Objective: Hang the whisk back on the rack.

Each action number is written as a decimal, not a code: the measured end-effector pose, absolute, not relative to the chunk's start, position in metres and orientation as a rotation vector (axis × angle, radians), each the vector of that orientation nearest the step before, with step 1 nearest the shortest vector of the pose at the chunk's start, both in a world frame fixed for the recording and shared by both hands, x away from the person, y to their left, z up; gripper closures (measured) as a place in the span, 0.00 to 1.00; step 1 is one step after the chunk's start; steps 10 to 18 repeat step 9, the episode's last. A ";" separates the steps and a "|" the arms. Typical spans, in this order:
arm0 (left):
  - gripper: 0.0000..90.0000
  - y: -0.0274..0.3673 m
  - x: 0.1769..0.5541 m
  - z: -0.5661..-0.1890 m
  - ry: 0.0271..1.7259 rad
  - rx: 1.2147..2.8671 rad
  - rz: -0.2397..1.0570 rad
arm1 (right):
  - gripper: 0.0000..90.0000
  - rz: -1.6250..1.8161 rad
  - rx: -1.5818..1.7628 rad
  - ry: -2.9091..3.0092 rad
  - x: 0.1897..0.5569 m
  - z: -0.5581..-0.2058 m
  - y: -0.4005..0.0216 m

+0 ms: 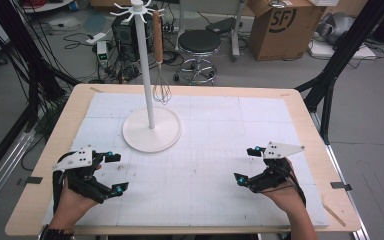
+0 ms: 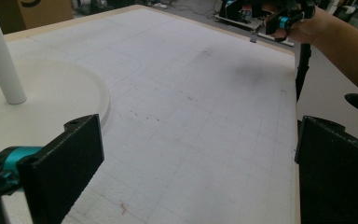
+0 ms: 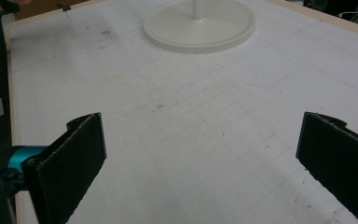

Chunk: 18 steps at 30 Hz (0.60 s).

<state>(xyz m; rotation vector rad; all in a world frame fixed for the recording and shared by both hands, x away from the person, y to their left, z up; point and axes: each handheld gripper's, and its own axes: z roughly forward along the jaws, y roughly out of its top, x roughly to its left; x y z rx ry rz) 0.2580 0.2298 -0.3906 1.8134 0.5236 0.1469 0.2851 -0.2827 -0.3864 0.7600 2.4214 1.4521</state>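
Behind the worktop (image 1: 55, 150) lies a cluttered grey floor: one round black stool (image 1: 199, 45), one brown cardboard box (image 1: 285, 25), a dark computer case (image 1: 125, 32) and loose cables. Black frame struts rise at both sides of the worktop.

A white gridded mat (image 1: 205, 165) covers most of the wooden worktop. On its far left part stands one white hanging stand (image 1: 150, 100), a tall pole on a round flat base with hooks at the top. One whisk (image 1: 161, 75) with a wooden handle hangs from a hook, its wire head just above the mat, beside the pole.

Two tools are held near the front edge, well apart. The left tool (image 1: 116, 172), gripped by one hand (image 1: 72, 202), sits near the stand's base with its jaws spread wide and nothing between them. The right tool (image 1: 247, 165), in the other hand (image 1: 285, 192), is likewise spread with nothing between its jaws. Bare mat lies between the two tools and the stand.
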 end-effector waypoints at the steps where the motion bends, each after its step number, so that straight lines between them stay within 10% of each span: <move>1: 0.02 0.230 0.258 -0.391 0.523 1.816 0.148 | 0.01 1.445 0.757 2.423 0.286 -0.387 -0.283; 18: 0.02 0.230 0.258 -0.392 0.533 1.813 0.147 | 0.01 1.440 0.756 2.434 0.287 -0.388 -0.282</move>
